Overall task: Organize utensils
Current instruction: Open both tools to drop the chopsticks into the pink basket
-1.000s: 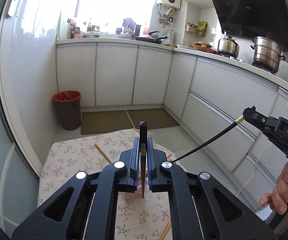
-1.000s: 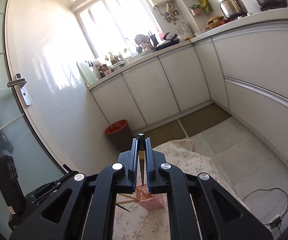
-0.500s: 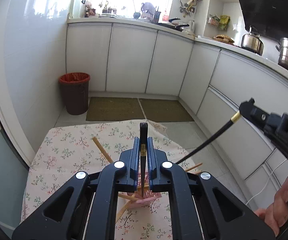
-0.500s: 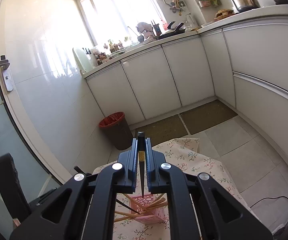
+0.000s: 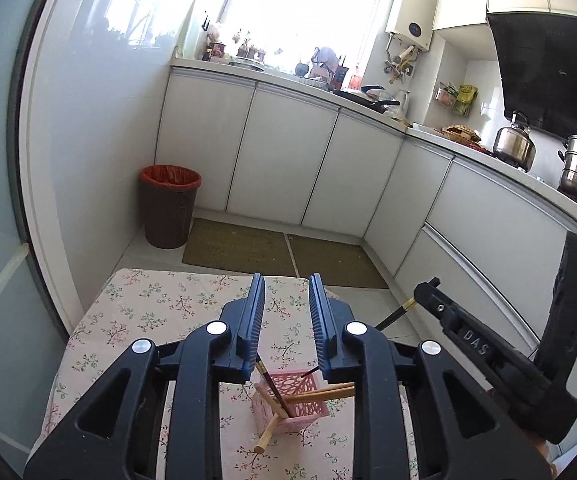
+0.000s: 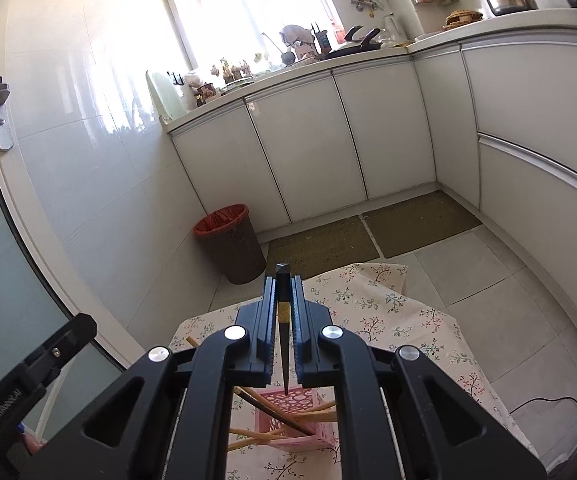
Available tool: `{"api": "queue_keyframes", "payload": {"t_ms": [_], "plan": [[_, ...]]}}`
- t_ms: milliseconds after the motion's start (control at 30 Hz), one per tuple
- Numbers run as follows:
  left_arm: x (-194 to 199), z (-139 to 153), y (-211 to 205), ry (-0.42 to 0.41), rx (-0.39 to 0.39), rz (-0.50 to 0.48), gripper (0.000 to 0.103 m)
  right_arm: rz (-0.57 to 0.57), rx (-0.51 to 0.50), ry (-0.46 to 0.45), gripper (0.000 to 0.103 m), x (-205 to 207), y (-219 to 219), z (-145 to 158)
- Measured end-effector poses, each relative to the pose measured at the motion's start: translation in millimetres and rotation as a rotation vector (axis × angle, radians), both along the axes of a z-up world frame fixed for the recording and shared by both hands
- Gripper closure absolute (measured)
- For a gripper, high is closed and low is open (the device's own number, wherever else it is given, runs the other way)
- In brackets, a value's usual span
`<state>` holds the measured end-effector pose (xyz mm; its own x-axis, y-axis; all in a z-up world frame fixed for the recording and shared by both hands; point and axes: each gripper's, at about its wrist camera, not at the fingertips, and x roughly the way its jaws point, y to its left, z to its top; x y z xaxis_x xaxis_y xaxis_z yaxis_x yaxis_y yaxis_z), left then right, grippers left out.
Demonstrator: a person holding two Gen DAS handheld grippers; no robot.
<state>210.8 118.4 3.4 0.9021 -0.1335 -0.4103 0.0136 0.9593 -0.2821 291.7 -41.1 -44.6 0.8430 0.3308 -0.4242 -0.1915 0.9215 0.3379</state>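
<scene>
A pink lattice holder (image 5: pixel 292 404) stands on the floral tablecloth (image 5: pixel 160 312), with several wooden chopsticks (image 5: pixel 320 394) and one dark chopstick (image 5: pixel 274 390) leaning in it. My left gripper (image 5: pixel 287 292) is open and empty, above the holder. My right gripper (image 6: pixel 284 292) is shut on a black chopstick (image 6: pixel 283 332), held point down over the holder (image 6: pixel 292 412). The right gripper also shows at the right of the left wrist view (image 5: pixel 464 332).
A brown bin with a red liner (image 5: pixel 169 206) stands on the floor by the wall. White kitchen cabinets (image 5: pixel 288 160) run behind and to the right. Mats (image 5: pixel 276 248) lie on the floor beyond the table's far edge.
My left gripper has opened and let go of its black chopstick, which now leans in the pink holder. My right gripper has moved closer over the holder with its chopstick.
</scene>
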Motion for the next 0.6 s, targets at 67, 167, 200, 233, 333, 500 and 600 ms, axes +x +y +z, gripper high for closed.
{"api": "queue_keyframes", "payload": {"t_ms": [67, 167, 200, 233, 333, 500, 600], "plan": [[0.4, -3.4, 1.6, 0.010, 0.001, 0.003, 0.080, 0.023, 0.013, -0.018, 0.088, 0.4, 3.3, -9.8], [-1.9, -4.7, 2.9, 0.012, 0.005, 0.001, 0.080, -0.001, -0.023, -0.035, 0.060, -5.2, 4.2, -10.9], [-3.5, -3.7, 2.1, 0.008, 0.009, -0.001, 0.080, -0.011, -0.034, -0.044, 0.060, -8.6, 3.0, -7.6], [-5.5, -2.7, 1.2, 0.003, 0.015, -0.001, 0.080, -0.024, -0.040, -0.054, 0.060, -12.7, 0.6, -3.8], [-10.9, 0.9, -3.4, -0.011, 0.030, -0.002, 0.077, -0.062, -0.064, -0.072, 0.060, -25.3, -6.0, 5.0], [-24.9, 7.5, -17.9, -0.041, 0.075, 0.004, 0.060, -0.103, -0.120, -0.089, 0.060, -48.3, -15.9, 12.0], [-33.3, 8.3, -28.1, -0.048, 0.107, -0.004, 0.052, -0.130, -0.137, -0.097, 0.056, -62.9, -25.4, 14.7]]}}
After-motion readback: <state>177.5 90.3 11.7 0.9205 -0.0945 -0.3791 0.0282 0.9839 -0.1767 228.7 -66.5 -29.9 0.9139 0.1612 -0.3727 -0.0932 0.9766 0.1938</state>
